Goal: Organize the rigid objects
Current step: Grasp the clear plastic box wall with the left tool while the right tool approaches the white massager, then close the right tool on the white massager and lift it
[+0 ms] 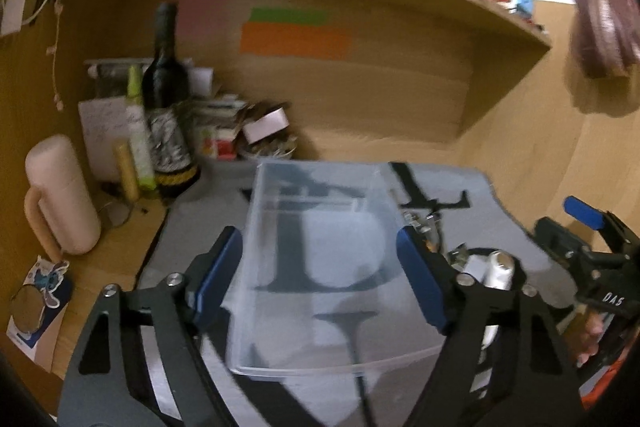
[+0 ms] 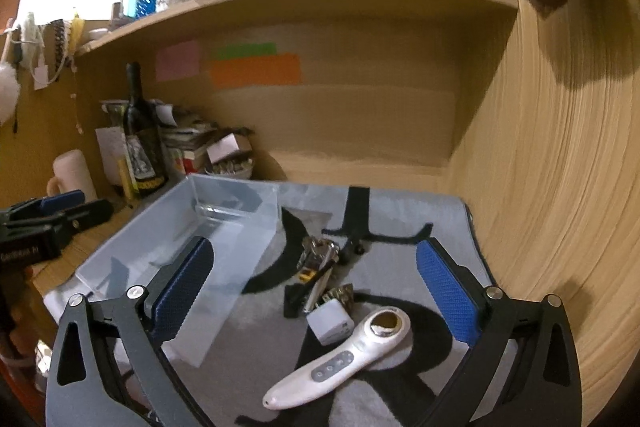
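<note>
Left tongs (image 1: 320, 279) straddle one clear plastic bin (image 1: 320, 267), their blue pads standing just outside its two long walls; motion blur hides whether either pad presses on the plastic, so a grip cannot be confirmed. Right tongs (image 2: 316, 291) stand wide apart and hold nothing, with the bin's right wall just behind their left pad. Between and just beyond the right tongs, on the grey printed mat (image 2: 400, 387) that covers the tabletop (image 1: 120, 227), lie one white handheld massager (image 2: 340, 359), one white charger cube (image 2: 330, 323), and a dark tangle of keys and clips (image 2: 316, 267) too small to sort out. Only part of these things shows to the right of the left tongs. Beyond the bin to the left stand one dark wine bottle (image 1: 166, 99) and one pale mug (image 1: 60, 195). The left tongs' own frame cuts off the bin's near corners.
</note>
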A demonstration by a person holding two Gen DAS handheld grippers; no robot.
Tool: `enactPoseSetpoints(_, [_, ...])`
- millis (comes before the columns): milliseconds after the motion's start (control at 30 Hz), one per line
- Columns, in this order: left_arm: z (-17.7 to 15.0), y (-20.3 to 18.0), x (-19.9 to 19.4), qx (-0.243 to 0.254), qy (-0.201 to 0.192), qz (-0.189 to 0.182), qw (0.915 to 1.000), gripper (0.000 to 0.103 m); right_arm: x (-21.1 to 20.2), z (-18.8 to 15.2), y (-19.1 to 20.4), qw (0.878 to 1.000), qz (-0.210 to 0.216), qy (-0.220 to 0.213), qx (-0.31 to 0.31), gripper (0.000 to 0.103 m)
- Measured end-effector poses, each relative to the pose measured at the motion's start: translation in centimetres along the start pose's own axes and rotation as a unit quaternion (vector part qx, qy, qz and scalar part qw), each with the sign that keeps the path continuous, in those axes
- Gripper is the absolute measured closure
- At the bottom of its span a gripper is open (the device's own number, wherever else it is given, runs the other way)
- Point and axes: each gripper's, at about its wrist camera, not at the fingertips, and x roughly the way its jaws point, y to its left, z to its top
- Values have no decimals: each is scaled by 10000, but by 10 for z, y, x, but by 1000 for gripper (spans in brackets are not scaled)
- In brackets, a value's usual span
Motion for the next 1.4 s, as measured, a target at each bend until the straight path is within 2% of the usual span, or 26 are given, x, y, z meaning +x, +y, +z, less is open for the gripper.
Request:
enactPoseSetpoints(233, [-4,33,30,-3,590,275,9979,46,19,-9,-13,9988,-80,461,142,17])
enactPoseSetpoints(367, [-8,46,50,21,1041,225,9943,59,26,-15,-21,9973,-234,669,179,20])
enactPoseSetpoints(533, [-15,60,73,-51,1630,113,9866,65,33,-26,-27,9942,-458,944,219,22])
enactPoseSetpoints(667, [-20,60,79,45,1821,53,9833,66,38,-36,-31,9909,-598,1177,269,22])
enactPoseSetpoints(733, [-22,60,81,55,1975,-122,9802,71,42,-42,-34,9888,-615,1290,420,22])
enactPoseSetpoints(933, [-27,53,89,240,2229,-262,9742,89,57,-58,-36,9812,-667,1678,681,25])
enactPoseSetpoints(1033, [-29,53,90,283,2236,-267,9739,90,62,-64,-38,9780,-728,1825,708,30])
enactPoseSetpoints(1400, [-28,56,92,227,2225,-329,9741,91,84,-70,-53,9690,-715,2204,861,39])
